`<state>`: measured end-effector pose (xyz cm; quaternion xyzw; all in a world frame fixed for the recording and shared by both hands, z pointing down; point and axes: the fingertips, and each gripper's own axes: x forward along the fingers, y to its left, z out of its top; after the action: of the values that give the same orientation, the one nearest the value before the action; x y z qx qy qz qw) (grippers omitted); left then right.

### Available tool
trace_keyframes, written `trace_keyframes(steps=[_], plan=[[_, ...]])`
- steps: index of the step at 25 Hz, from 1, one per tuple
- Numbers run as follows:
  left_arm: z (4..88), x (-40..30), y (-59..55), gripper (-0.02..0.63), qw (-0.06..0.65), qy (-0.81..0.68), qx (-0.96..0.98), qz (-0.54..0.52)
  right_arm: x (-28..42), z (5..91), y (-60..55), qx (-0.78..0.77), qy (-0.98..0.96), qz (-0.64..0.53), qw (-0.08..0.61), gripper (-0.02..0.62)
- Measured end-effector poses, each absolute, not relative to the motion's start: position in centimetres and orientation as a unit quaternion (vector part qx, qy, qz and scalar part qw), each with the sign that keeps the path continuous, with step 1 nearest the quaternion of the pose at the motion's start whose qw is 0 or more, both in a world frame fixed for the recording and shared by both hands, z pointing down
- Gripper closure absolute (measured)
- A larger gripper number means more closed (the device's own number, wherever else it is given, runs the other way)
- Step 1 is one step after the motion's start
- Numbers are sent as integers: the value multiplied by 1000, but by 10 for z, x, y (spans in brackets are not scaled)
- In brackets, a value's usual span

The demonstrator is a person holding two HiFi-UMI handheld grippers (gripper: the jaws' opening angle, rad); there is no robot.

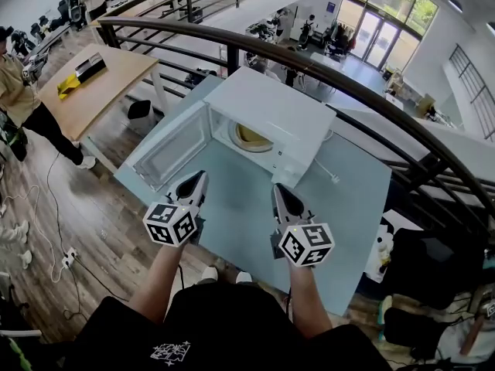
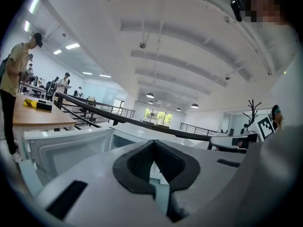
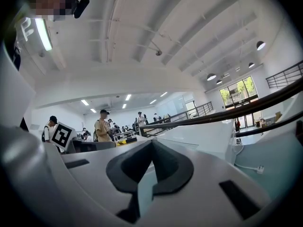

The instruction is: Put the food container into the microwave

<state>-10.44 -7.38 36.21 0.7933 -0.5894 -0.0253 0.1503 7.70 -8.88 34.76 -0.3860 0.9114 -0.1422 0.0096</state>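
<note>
A white microwave stands on the pale blue table with its door swung open to the left. Inside its cavity lies a round pale-yellow container, partly hidden by the cavity's frame. My left gripper and right gripper hover side by side over the table's near part, just short of the microwave, both shut with nothing between the fingers. The left gripper points toward the open door. Beyond the right gripper rises the microwave's side.
A dark curved railing runs behind the table. The microwave's cable and plug lie on the table to the right. A wooden table and a standing person are at the left. Dark bags sit at the right.
</note>
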Motion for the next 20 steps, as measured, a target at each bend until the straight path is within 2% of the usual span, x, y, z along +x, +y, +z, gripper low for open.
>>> trace_keyframes(steps=[9,20], plan=[[340,-111,-69,598,95,-576,812,1,64,333,-77,-408,905,-119,9,589],[339,-127,-69,598,98,-553,827,-11,50,333,-71,-428,896,-115,8,589]])
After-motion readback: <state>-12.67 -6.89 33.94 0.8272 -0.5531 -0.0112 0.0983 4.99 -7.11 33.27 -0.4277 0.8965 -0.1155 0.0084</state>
